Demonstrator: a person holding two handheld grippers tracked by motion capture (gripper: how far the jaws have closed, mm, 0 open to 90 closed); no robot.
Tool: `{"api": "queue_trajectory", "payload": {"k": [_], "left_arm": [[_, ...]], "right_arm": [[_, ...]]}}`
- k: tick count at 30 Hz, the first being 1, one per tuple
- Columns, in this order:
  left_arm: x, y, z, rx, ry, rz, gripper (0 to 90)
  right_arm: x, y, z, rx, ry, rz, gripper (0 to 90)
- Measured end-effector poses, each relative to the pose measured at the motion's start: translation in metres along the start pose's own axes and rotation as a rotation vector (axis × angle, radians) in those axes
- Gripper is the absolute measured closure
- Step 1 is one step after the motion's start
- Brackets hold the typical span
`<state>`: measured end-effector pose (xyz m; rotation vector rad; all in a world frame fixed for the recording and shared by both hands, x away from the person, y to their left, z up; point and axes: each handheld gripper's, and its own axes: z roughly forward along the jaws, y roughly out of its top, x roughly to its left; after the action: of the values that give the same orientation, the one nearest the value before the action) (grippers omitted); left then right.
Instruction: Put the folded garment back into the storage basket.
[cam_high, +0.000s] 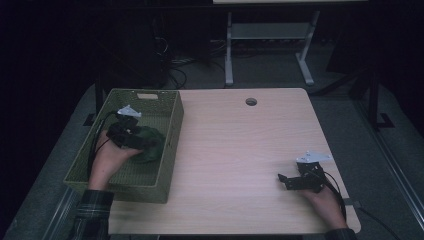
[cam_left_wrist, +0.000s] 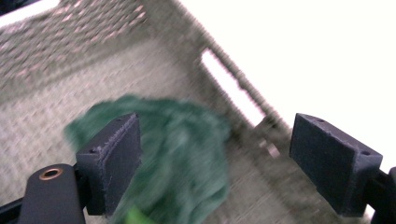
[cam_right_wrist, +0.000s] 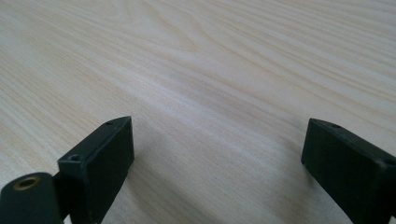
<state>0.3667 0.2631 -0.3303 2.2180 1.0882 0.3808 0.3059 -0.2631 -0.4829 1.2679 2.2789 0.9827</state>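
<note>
A green woven basket (cam_high: 170, 131) sits on the left side of the pale wood worktop (cam_high: 240, 150), its left part hanging past the worktop's left edge and its long side running from the near edge toward the far one. A crumpled dark green cloth (cam_high: 150, 142) lies on the basket floor, close to the right wall. The left gripper (cam_high: 137, 145) is inside the basket, held by the left hand (cam_high: 107, 160) that reaches over the near wall; in the left gripper view its jaws are spread wide, with the cloth (cam_left_wrist: 187, 154) under and beside one jaw and the other jaw near the basket wall (cam_left_wrist: 196, 56) with its handle slot (cam_left_wrist: 231, 86). The jaws pinch nothing; I cannot tell whether one touches the cloth. The right gripper (cam_high: 283, 180) rests low near the worktop's right near corner, held by the right hand (cam_high: 325, 200) and pointing left. In the right gripper view its jaws are spread apart over bare wood (cam_right_wrist: 210, 84). A round hole (cam_high: 251, 101) sits near the far edge.
</note>
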Motion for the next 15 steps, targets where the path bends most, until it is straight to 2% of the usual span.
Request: {"api": "queue_trajectory", "payload": {"k": [8, 11, 12, 15], "left_arm": [[-0.029, 0.022, 0.009, -0.041, -0.051, 0.04, 16.3], [-0.044, 0.028, 0.015, -0.057, -0.076, 0.055, 16.4], [-0.044, 0.028, 0.015, -0.057, -0.076, 0.055, 16.5], [-0.055, 0.031, 0.021, -0.063, -0.094, 0.06, 16.5]], "right_arm": [[0.0, 0.0, 0.0, 0.001, 0.0, 0.001, 8.9], [0.0, 0.0, 0.0, 0.001, -0.001, 0.001, 8.9], [0.0, 0.0, 0.0, 0.001, -0.001, 0.001, 8.9], [0.0, 0.0, 0.0, 0.0, -0.001, 0.001, 8.9]]}}
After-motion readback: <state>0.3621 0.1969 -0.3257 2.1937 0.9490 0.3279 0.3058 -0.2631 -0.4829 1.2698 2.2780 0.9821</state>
